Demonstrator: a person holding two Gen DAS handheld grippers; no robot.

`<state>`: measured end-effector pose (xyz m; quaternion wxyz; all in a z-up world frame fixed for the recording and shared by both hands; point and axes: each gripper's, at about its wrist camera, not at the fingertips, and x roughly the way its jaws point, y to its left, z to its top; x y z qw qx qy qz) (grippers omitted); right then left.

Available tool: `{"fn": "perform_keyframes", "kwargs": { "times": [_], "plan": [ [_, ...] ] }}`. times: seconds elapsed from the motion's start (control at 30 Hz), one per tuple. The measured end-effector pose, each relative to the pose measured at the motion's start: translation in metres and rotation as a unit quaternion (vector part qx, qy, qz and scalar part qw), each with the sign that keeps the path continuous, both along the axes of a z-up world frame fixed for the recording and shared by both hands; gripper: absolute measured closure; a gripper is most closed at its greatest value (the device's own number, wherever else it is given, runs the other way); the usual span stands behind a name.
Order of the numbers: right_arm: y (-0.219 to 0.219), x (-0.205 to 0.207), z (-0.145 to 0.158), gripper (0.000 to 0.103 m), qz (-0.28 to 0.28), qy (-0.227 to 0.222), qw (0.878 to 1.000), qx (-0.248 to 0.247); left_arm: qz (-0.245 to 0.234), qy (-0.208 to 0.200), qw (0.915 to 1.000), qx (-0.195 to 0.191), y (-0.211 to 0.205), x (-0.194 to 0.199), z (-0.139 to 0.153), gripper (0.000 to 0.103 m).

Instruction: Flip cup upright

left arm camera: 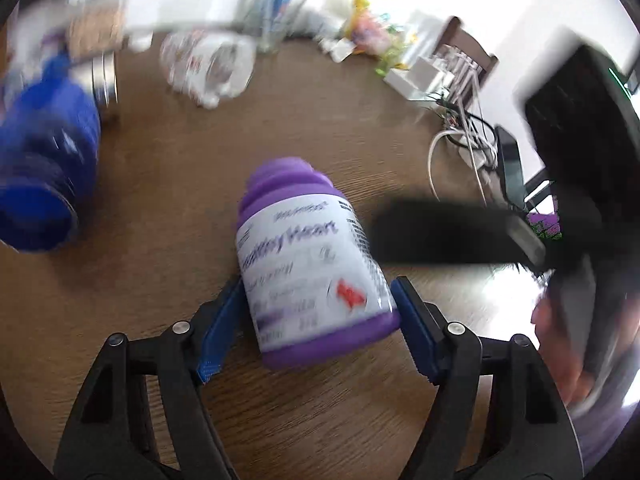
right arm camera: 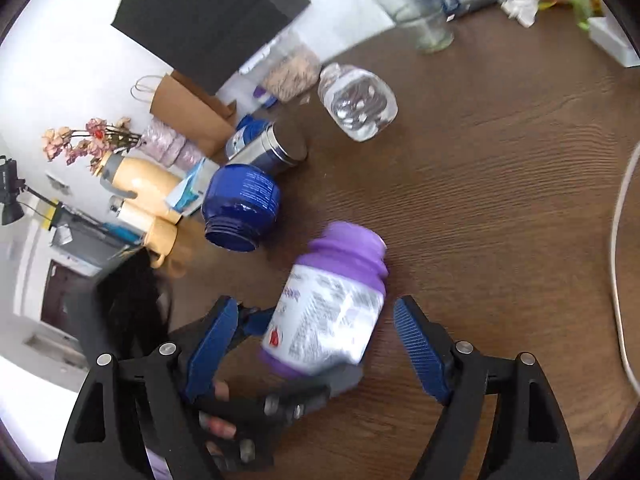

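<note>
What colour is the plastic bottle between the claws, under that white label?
Purple plastic bottle, with a white printed label; clearest in the right wrist view.

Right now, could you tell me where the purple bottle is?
The purple bottle sits tilted between the left gripper fingers over the wooden table, right of the blue jar.

Wood-grain table [right arm camera: 500,168] under my view. Blue jar [right arm camera: 240,206] on its side, open mouth facing me. Behind it, blue-and-steel can [right arm camera: 266,146], also tipped. Clear plastic bottle [right arm camera: 358,102] lying flat, farther back. Glass tumbler [right arm camera: 424,20] upright near far edge. Brown paper bag [right arm camera: 188,110] against wall, dried flowers [right arm camera: 86,138] beside it, yellow flask [right arm camera: 138,180] below those. White cable [right arm camera: 620,240] along right side. Left view too blurred for more detail.
</note>
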<state>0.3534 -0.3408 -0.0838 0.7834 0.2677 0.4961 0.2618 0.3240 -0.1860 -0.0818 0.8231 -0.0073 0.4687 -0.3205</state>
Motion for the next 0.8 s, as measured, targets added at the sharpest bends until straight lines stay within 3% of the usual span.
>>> {"fn": "perform_keyframes", "kwargs": {
  "times": [0.17, 0.23, 0.33, 0.47, 0.57, 0.6, 0.63, 0.73, 0.8],
  "plan": [
    [0.012, 0.022, -0.006, 0.016, 0.053, 0.032, 0.998, 0.014, -0.001, -0.089, 0.9959, 0.013, 0.004, -0.020, 0.020, 0.036],
    [0.013, 0.032, -0.016, 0.016, 0.057, 0.062, 0.996, 0.026, 0.001, -0.076, 0.9970, 0.011, 0.009, -0.016, 0.016, 0.036],
    [0.008, 0.039, -0.029, 0.016, 0.027, 0.084, 0.996, 0.002, 0.022, -0.019, 0.9992, 0.029, 0.013, -0.005, 0.002, 0.037],
    [0.013, 0.031, -0.031, 0.016, 0.030, 0.076, 0.997, 0.008, 0.026, 0.022, 0.9993, 0.015, 0.016, 0.010, -0.003, 0.027],
    [0.014, 0.028, -0.023, 0.016, 0.035, 0.060, 0.997, 0.019, 0.013, 0.040, 0.9991, 0.001, 0.010, 0.022, -0.004, 0.026],
    [0.013, 0.027, -0.020, 0.016, 0.033, 0.055, 0.998, 0.023, 0.006, 0.056, 0.9984, 0.002, 0.006, 0.028, -0.007, 0.029],
    [0.011, 0.028, -0.015, 0.016, 0.032, 0.050, 0.998, 0.026, 0.003, 0.070, 0.9975, 0.010, 0.003, 0.031, -0.012, 0.041],
    [0.007, 0.030, -0.012, 0.016, 0.031, 0.052, 0.998, 0.016, 0.001, 0.034, 0.9994, 0.003, -0.002, 0.024, -0.004, 0.041],
    [0.003, 0.030, -0.014, 0.015, 0.032, 0.057, 0.998, 0.015, -0.003, -0.014, 0.9999, -0.005, 0.000, 0.009, 0.004, 0.042]
  ]
}}
